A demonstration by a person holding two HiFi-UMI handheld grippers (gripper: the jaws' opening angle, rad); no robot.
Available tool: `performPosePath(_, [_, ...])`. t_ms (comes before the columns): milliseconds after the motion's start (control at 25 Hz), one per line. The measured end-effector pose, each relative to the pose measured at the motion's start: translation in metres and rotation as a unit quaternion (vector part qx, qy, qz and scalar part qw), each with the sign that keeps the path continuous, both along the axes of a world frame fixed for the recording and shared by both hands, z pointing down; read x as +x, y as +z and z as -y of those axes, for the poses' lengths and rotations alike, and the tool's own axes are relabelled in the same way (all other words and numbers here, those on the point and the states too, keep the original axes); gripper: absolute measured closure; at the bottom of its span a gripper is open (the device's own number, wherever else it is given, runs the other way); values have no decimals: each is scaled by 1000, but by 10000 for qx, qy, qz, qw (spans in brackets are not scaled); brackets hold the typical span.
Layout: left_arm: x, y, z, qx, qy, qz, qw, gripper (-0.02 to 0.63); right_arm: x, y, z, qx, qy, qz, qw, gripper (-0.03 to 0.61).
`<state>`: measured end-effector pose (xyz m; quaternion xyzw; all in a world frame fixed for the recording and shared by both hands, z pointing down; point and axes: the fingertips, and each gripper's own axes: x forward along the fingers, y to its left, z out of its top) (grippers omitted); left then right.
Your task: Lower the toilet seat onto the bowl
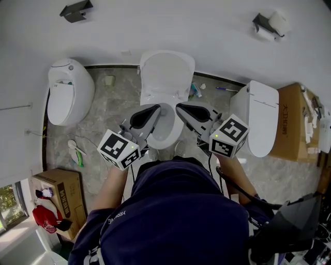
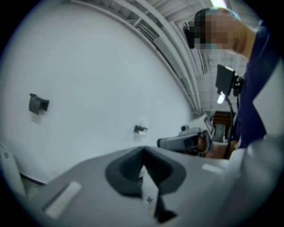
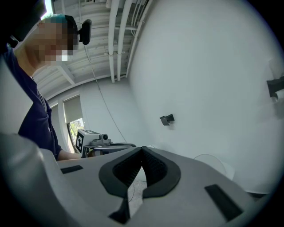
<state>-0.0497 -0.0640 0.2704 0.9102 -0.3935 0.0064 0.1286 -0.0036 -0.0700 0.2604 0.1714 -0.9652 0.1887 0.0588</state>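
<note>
The white middle toilet stands against the wall, its seat and lid (image 1: 166,72) raised upright over the open bowl (image 1: 166,135). My left gripper (image 1: 150,110) hovers over the bowl's left rim and my right gripper (image 1: 185,109) over its right rim. Both have their jaws together with nothing between them. In the left gripper view the shut left gripper (image 2: 143,150) points up at the white wall, with the right gripper (image 2: 188,141) beside it. In the right gripper view the shut right gripper (image 3: 142,150) also points at the wall, and the left gripper (image 3: 95,141) shows at the left. Neither gripper touches the seat.
A second toilet (image 1: 70,90) stands at the left and a third (image 1: 261,119) at the right. Cardboard boxes sit at the far right (image 1: 295,124) and lower left (image 1: 57,194). Black brackets (image 1: 76,10) hang on the wall. Small items lie on the stone floor (image 1: 111,108).
</note>
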Motion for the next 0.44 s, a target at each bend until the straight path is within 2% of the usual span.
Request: performPosePath(440, [2,3,-7,-50,3,37,10000,610,3,4,-6,-40,-2,-13,10000,571])
